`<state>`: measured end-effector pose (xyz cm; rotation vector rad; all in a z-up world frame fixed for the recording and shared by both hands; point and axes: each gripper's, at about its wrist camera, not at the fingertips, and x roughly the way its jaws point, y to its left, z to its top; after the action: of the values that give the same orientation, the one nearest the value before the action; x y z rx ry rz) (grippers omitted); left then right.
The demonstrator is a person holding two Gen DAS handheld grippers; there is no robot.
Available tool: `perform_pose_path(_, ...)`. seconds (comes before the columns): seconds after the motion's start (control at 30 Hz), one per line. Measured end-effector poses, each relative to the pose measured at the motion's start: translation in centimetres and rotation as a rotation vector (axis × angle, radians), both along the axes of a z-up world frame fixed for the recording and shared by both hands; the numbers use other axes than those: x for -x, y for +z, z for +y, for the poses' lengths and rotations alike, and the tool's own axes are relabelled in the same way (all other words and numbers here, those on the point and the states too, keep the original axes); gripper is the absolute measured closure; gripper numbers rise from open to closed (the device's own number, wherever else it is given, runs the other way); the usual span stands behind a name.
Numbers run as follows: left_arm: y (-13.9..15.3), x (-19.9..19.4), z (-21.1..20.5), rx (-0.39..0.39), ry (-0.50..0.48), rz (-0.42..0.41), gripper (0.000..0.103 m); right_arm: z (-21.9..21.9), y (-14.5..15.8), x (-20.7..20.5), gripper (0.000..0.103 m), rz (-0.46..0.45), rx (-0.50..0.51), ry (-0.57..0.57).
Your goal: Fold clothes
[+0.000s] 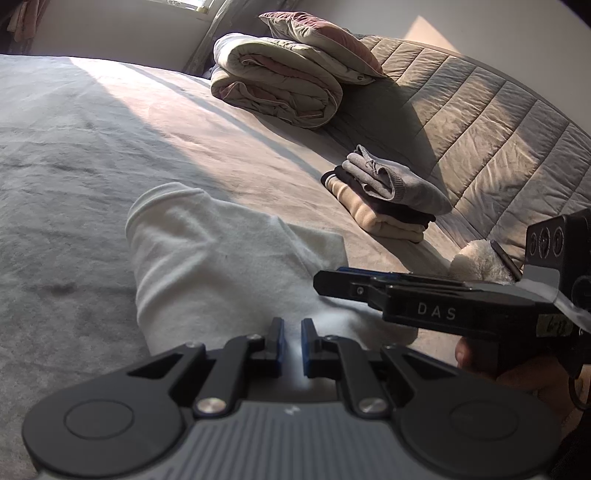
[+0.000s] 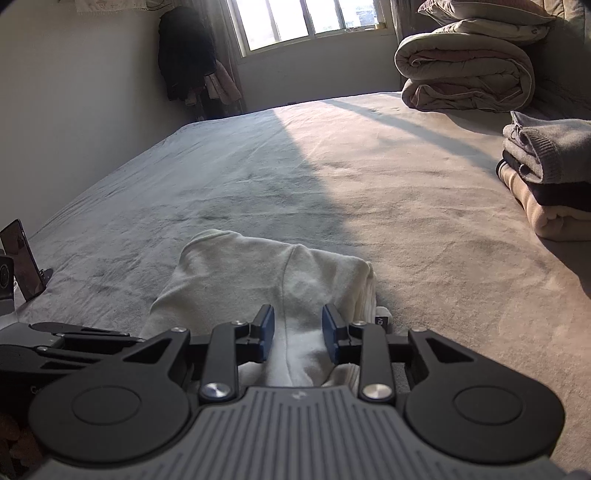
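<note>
Left gripper (image 1: 292, 325) closest in, jaws nearly together w/ just a narrow slit, white fabric showing thru it, prob pinching a ridge of the white top (image 1: 221, 258) but can't tell for sure. Right gripper (image 2: 298, 321) w/ jaws apart, straddling a raised seam of the same top, nothing clamped yet. In the left view the right one also pokes in from the side, low over the cloth.

White top lying on the bed (image 2: 258, 166) right in front, already folded into a narrow soft bundle, rounded at the far end, fleecy looking, label sticking out at its right edge.

Could go wrong imo: only top layer grabbed, so bundle unrolls when lifted. Thick floppy knit, likely to sag between the two grips and skew the fold. Plush bed cover maybe drags on it too.

Further back, stack of folded clothes (image 2: 546, 177) near the quilted headboard (image 1: 480, 122): grey knit on top, dark layer, beige underneath. Furthest, rolled puffy duvet (image 2: 465, 74), then window (image 2: 306, 18).
</note>
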<state>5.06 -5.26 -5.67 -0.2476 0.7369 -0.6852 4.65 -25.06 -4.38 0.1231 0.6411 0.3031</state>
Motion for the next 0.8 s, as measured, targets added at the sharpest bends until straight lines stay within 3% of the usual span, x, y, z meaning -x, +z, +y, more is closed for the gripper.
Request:
perform_pose_path(0.2,0.2,0.0,0.2,0.002,-0.018,-0.001,0.094,0.0,-0.8,0.4,0.073,-0.021,0.046,0.028)
perform_pose_path(0.63,0.0,-3.1,1.6,0.028,0.071,-0.011,0.095,0.0,-1.3,0.9,0.073,-0.048,0.053,0.04)
perform_pose_path(0.73,-0.2,-4.4,2.3,0.047,0.116,0.0,0.099,0.0,-1.4,0.9,0.073,-0.053,0.053,0.043)
perform_pose_path(0.8,-0.2,-4.8,3.0,0.051,0.2,-0.009,0.1,-0.1,-1.4,1.0,0.073,-0.054,0.049,0.047)
